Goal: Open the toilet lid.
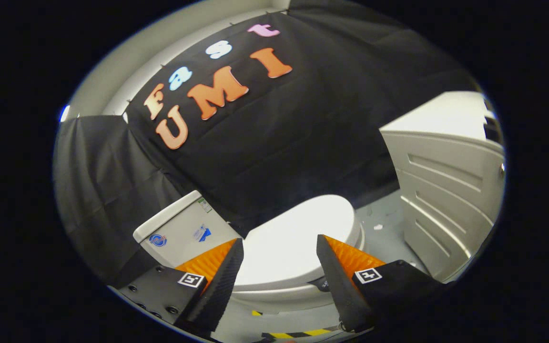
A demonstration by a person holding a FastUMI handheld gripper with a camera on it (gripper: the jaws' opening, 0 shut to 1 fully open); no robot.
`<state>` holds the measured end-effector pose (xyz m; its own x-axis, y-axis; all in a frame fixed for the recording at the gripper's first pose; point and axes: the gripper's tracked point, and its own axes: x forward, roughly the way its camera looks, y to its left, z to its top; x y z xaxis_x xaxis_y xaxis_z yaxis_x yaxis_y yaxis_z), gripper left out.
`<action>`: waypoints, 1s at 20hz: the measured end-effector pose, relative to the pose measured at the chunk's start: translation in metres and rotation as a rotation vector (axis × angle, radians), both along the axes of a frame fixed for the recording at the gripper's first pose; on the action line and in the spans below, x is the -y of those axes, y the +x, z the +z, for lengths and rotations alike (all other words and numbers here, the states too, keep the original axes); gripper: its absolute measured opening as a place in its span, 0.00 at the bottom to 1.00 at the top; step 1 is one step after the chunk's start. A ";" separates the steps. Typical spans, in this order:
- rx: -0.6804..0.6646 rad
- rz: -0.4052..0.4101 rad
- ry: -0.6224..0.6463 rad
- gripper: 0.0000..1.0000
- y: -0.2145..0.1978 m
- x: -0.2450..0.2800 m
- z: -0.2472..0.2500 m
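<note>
Gripper view. Gripper [279, 247] held above the toilet, fingers spread wide with nothing between them but air; the toilet lid [298, 238] lies down flat, closed, showing in the gap between the fingertips and running beyond them toward 1 o'clock. Step in hand, by my reading: the approach, with the lift not yet begun. To do it well, bring the fingers down to the lid's front rim, which appears to sit at about 6 o'clock just under the fingertips, get one finger beneath the overhanging edge, close lightly across the rim, then swing up in an arc about the hinge at the tank end rather than pulling straight. Lid surface looks smooth and glossy, so a pinch on the flat top would likely slip; the edge is the place. Lid: white, oval, strongly lit, no visible handle or tab. Seat rim and bowl [274, 293] show as a pale band under it. Tank [184, 228] at 10 o'clock from the lid, white, with small stickers. White panelled cabinet [446, 190] at 3 o'clock, well apart. Striped tape [298, 333] on the grey floor at 6 o'clock.
</note>
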<state>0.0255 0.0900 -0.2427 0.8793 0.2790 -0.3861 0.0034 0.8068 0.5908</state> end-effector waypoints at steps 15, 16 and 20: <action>-0.389 -0.146 0.343 0.99 -0.015 0.027 -0.127; -0.398 -0.145 0.357 0.99 -0.016 0.025 -0.130; -0.457 -0.126 0.421 0.98 -0.019 0.013 -0.143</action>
<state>0.0067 0.0772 -0.3859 0.6876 0.3940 -0.6099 0.4100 0.4826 0.7740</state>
